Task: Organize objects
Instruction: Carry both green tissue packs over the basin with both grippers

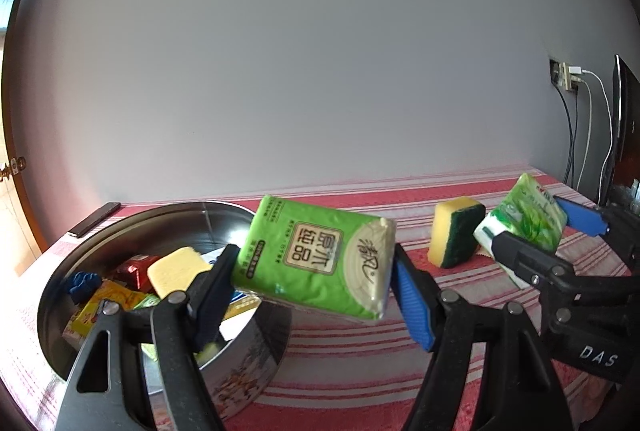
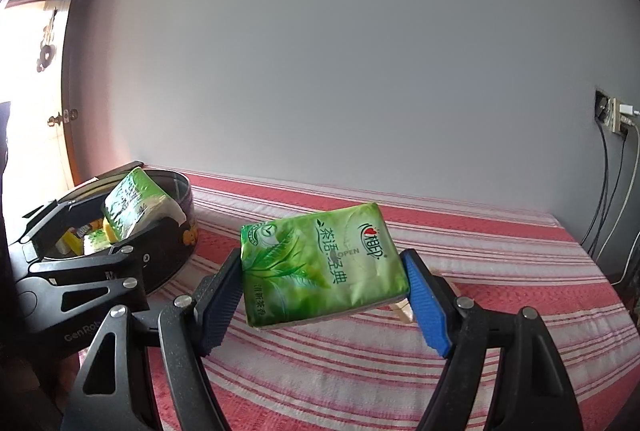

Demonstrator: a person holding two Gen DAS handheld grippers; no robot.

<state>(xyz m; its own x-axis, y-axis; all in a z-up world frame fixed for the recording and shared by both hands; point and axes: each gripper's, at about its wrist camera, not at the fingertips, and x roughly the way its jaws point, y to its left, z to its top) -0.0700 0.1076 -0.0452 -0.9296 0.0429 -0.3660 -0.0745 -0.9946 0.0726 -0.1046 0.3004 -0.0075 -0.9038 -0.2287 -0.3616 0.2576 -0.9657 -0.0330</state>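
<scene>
- A green tissue pack [image 1: 316,259] is held tight in the left gripper [image 1: 314,271], in the air by the tin's [image 1: 256,343] right edge.
- A second pack [image 2: 324,267] is pinched by the right gripper [image 2: 324,285], further from the tin.

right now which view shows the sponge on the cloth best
The left wrist view: the sponge stands whole on the striped cloth, yellow and green faces both visible. In the right wrist view I cannot make it out; the held tissue pack fills that area.

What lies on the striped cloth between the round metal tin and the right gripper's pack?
A yellow-and-green sponge, standing between the tin and that pack, in the left wrist view.
</scene>
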